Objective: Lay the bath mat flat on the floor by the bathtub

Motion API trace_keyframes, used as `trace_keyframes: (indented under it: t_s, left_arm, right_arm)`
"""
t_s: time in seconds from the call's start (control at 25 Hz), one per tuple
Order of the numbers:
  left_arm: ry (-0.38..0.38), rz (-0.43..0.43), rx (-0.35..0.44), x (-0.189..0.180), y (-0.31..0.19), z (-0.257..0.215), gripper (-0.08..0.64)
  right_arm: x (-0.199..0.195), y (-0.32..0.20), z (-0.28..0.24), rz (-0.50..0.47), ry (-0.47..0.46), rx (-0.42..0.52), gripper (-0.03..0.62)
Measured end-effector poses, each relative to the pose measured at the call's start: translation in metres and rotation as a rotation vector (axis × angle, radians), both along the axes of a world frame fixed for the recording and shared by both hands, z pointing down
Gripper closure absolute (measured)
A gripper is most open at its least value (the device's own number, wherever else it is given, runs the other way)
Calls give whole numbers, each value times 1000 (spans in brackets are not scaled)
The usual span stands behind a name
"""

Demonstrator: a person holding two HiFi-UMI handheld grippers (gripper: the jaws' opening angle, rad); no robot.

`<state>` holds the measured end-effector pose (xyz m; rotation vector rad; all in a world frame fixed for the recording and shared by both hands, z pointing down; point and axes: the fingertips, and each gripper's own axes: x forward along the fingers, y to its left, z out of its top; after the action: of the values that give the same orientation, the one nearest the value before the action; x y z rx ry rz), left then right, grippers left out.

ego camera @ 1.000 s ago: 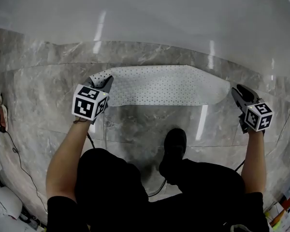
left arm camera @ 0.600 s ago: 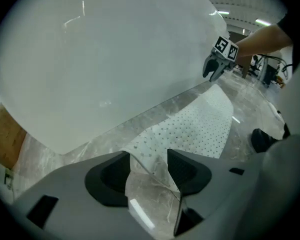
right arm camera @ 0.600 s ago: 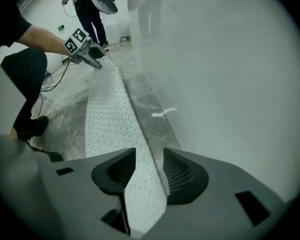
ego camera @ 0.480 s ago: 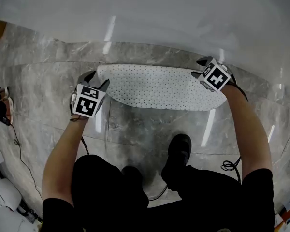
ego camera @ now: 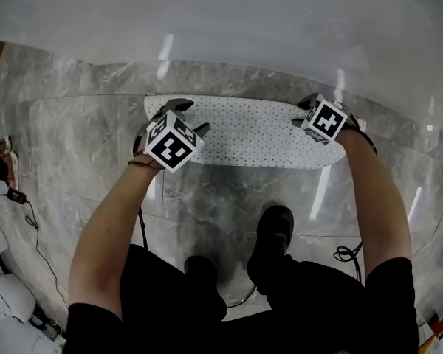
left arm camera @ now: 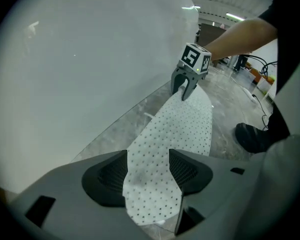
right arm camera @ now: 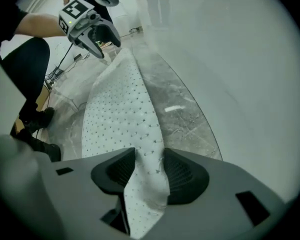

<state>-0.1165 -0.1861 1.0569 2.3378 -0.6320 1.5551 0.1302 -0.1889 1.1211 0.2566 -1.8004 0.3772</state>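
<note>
**Beside the bathtub (ego camera: 221, 28), bath mat (ego camera: 258, 131) down**

Spread lengthwise on the marble floor (ego camera: 81, 139), the dotted mat lies just beside the tub; left gripper (ego camera: 190, 116) and right gripper (ego camera: 301, 113) point down over opposite ends; both pairs of jaws, just opening, stand apart; the right end sits bunched between its jaws.

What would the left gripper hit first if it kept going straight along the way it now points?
The bath mat. The left gripper points steeply down; its jaws have just been opening and now stand apart with the mat's end between them. The marble floor likely lies directly beneath.
</note>
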Motion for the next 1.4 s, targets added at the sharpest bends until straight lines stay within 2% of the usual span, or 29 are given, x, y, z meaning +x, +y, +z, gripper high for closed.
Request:
trace_keyframes:
  t_s: [0.04, 0.12, 0.2, 0.32, 0.48, 0.56, 0.64, 0.76, 0.92, 1.04, 1.16, 1.24, 1.32, 1.4]
  left_arm:
    - [12, 14, -11, 12, -1, 5, 305]
    - [42, 21, -30, 34, -4, 13, 302]
    - [39, 59, -24, 52, -5, 21, 299]
    - [10, 148, 14, 73, -3, 27, 288]
    - [-6, 266, 66, 100, 3, 22, 275]
    - [-9, 324, 46, 111, 11, 19, 276]
    - [-13, 368, -9, 116, 25, 17, 288]
    - [-63, 446, -83, 108, 53, 21, 366]
    - [-163, 562, -135, 100, 94, 37, 419]
    - [-195, 605, -145, 97, 111, 47, 419]
    - [-138, 553, -199, 98, 120, 48, 420]
    - [-82, 506, -235, 100, 124, 48, 422]
    - [-41, 477, -260, 101, 131, 49, 423]
    - [-35, 497, -275, 99, 141, 51, 430]
  right_arm:
    - [-1, 4, -4, -7, 1, 21, 414]
    - [-3, 11, -14, -25, -3, 72, 451]
    - [-4, 20, -26, -52, -16, 124, 483]
    - [-8, 39, -40, -113, -18, 201, 502]
    - [-14, 74, -50, -165, -17, 243, 506]
    - [-15, 89, -54, -159, -35, 242, 508]
    - [-17, 102, -55, -148, -56, 223, 508]
    - [-21, 118, -56, -144, -82, 156, 502]
    - [-23, 146, -62, -161, -171, -50, 480]
    - [-26, 142, -74, -82, -298, -192, 465]
    - [-27, 109, -79, 65, -364, -186, 423]
    - [-24, 90, -69, 119, -325, -138, 379]
    - [-22, 83, -53, 118, -256, -117, 342]
    - [-24, 87, -35, 86, -192, -135, 322]
